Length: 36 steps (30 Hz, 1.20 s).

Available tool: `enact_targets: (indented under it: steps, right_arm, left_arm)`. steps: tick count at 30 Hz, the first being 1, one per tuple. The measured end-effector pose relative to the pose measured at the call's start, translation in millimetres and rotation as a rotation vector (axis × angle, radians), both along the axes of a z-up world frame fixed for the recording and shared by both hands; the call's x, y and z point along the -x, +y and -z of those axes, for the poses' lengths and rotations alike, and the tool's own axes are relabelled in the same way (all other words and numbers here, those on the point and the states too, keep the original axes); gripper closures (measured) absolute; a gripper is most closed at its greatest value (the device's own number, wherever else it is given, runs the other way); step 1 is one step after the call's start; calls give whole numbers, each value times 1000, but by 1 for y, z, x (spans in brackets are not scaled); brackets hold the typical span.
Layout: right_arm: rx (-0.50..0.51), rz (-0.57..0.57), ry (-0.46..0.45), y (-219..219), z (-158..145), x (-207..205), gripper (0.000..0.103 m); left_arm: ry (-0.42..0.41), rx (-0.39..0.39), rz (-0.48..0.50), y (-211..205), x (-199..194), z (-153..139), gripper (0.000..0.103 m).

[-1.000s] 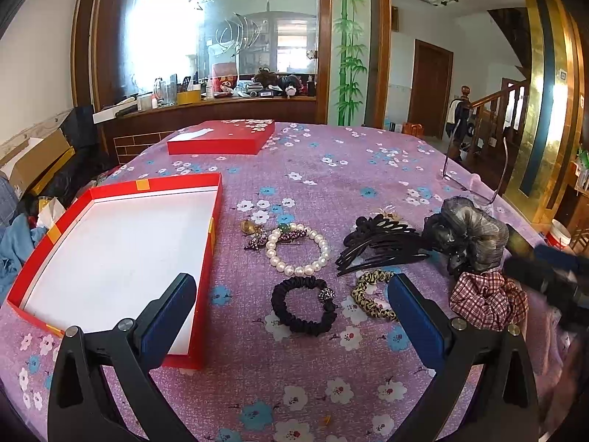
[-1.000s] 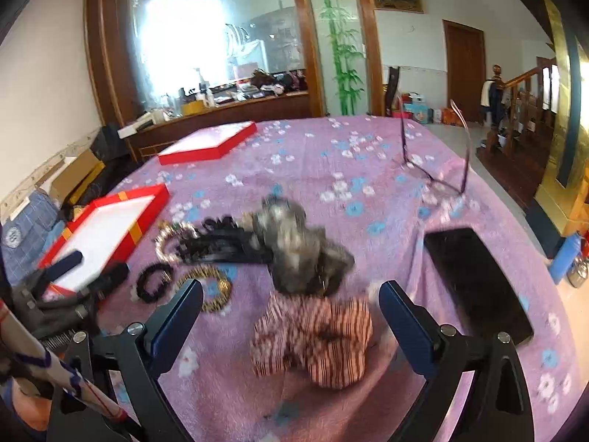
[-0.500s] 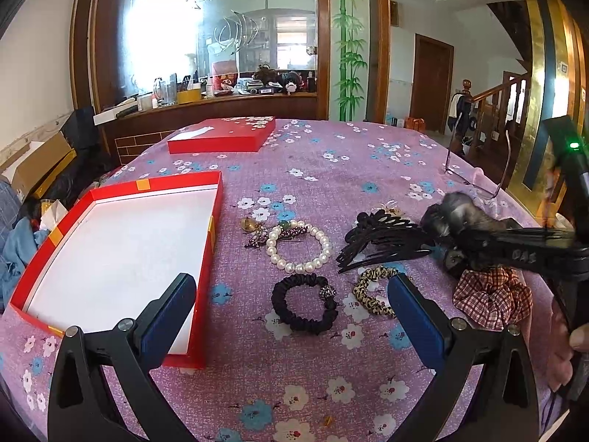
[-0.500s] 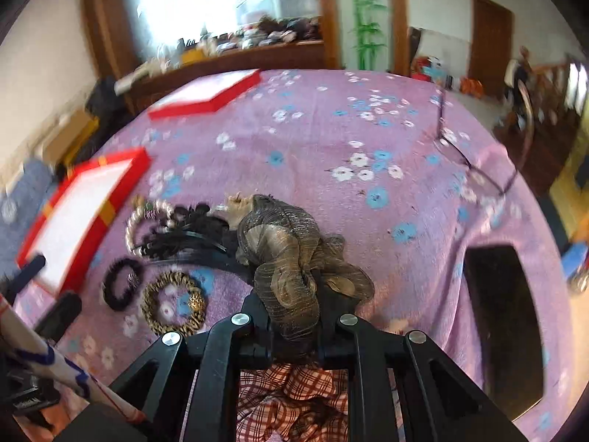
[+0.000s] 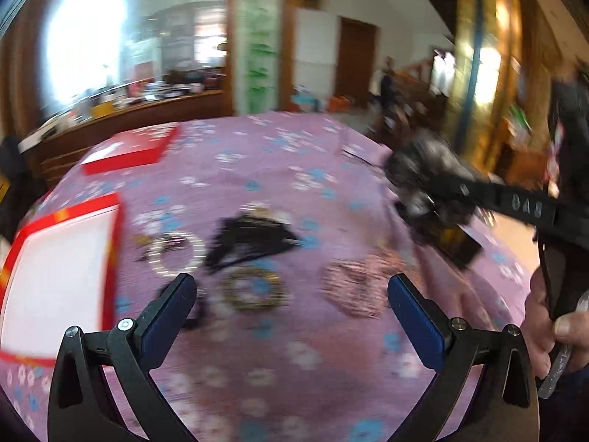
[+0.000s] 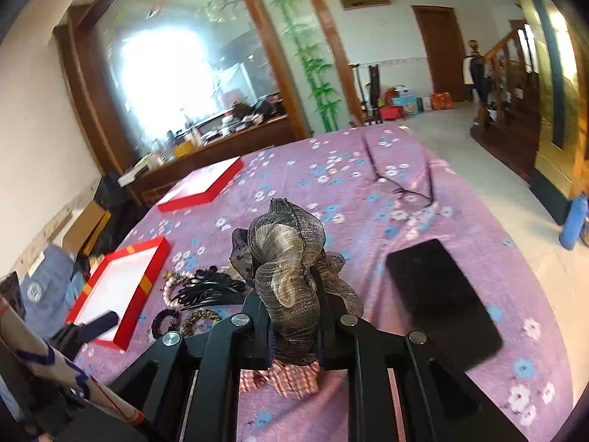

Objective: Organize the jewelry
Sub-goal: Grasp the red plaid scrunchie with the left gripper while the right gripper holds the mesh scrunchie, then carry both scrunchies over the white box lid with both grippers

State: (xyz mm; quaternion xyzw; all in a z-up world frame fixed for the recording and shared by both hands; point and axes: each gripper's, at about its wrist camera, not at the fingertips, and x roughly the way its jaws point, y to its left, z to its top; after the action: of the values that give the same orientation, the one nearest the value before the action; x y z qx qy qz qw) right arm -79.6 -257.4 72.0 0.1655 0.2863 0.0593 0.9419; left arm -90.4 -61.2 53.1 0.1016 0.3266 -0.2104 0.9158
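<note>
Barely started tbh: red box (image 6: 121, 287) mid-left is empty. Right gripper (image 6: 294, 335) clamps the mesh hair bow (image 6: 287, 258), left gripper (image 5: 291, 302) wide open w/ nothing; pearl bracelet (image 5: 176, 254), comb, scrunchies left on the table.

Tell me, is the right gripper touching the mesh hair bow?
Touching. In the right wrist view the right gripper has its jaws shut on the mesh hair bow, pinching its lower part.

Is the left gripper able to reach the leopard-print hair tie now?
Probably yes. The left gripper is open and empty, and the leopard-print hair tie lies uncovered on the tablecloth between its fingers, just ahead.
</note>
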Motion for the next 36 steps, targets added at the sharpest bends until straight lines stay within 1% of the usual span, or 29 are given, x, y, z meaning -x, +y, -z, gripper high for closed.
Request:
enact_targets:
  steps: [2,3,4,7,9,11,13,14,15,16,17,18,19,20,24,30,36]
  right_arm:
    - [-5,13,-4,-7,-1,6,86]
    - [-9,22,-6,-10,-1,10,85]
    - [-9,27,-9,-12,-1,15,84]
    - [-17,33,-11,-19,-1,26,84]
    - [-21,36,-15,-23,-2,33,84]
    - [-18,35,-17,-25,-2,36,84]
    - [-17,38,-16,-27,0,38,84]
    - [-20,36,-15,-28,0,39,84]
    - [-21,35,-15,-28,0,40,84]
    - [-21,35,-15,-28,0,41,84]
    - [-22,33,-16,-27,0,42,84]
    - [-22,31,-18,-26,-1,43,84]
    - [-21,29,-19,-25,-1,43,84]
    - [-19,25,-20,-23,-1,44,84]
    - [-8,6,-26,-15,-4,45,84]
    - [1,-21,-25,-2,-4,42,84]
    - [25,-51,-17,16,-4,39,84]
  left_arm:
    - [41,-33,48,-25,-6,10,0]
    - [45,-26,60,-31,-5,13,0]
    - [60,-45,79,-44,-11,20,0]
    - [118,-52,70,-61,-26,37,1]
    - [151,-40,47,-64,-36,44,4]
    - [183,-17,43,-63,-43,47,6]
    - [219,-15,29,-66,-52,54,25]
    - [250,-23,25,-68,-57,59,43]
    - [283,-10,31,-67,-58,63,61]
    - [297,2,32,-65,-56,62,63]
    - [285,2,30,-64,-54,60,66]
    - [280,2,37,-65,-52,59,77]
    - [281,19,46,-63,-51,56,82]
    - [276,30,45,-61,-48,54,84]
    - [211,96,23,-41,-33,34,85]
    - [172,163,-17,-2,-28,9,85]
    - [104,189,-74,35,-19,-9,85]
